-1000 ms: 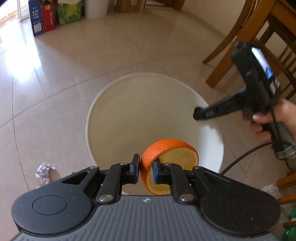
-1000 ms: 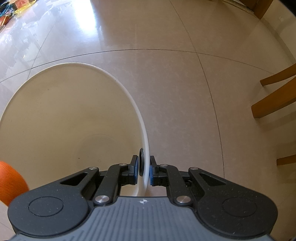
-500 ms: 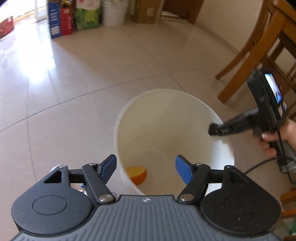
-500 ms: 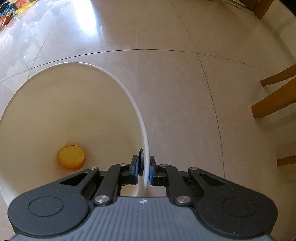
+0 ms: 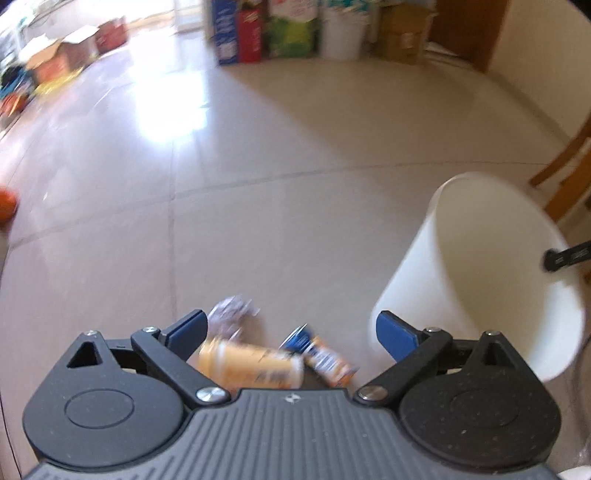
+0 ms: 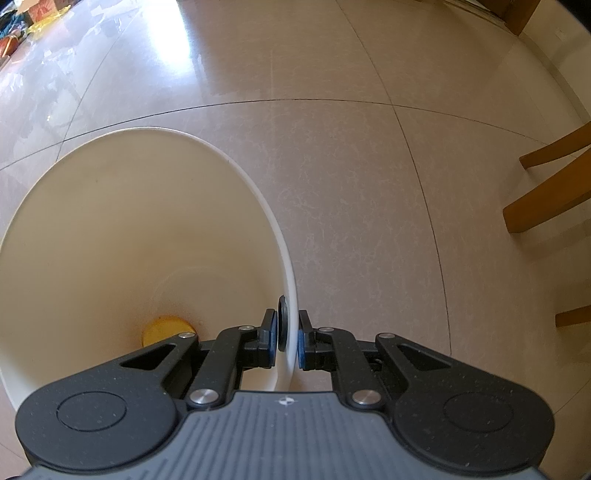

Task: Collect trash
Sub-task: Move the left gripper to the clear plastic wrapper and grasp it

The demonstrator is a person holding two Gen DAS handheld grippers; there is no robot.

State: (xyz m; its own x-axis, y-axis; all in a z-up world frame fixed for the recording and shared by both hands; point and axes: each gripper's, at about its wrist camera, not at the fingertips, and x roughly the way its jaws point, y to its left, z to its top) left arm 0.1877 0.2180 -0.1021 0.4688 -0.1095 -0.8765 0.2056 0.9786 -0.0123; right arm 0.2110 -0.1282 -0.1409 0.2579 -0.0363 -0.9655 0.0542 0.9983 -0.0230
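White bin [image 6: 122,236]: rim pinched by the right tool [image 6: 287,345] — orange peel [image 6: 166,328] lies at its bottom.
Left tool [image 5: 291,332]: spread wide, gripping nothing, over floor litter.
Litter: yellow can [image 5: 255,365], blue-orange wrapper [image 5: 321,356], crumpled foil [image 5: 231,317] — print blurred, unreadable.
Floor [image 5: 258,177]: open tiles ahead; boxes [image 5: 266,31] at the far wall.
Chair legs [image 6: 546,184]: right of the bin.

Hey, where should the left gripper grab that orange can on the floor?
Probably across the middle of the can, coming down from above. It lies on its side between the open left gripper fingers, so its round wall faces both pads.
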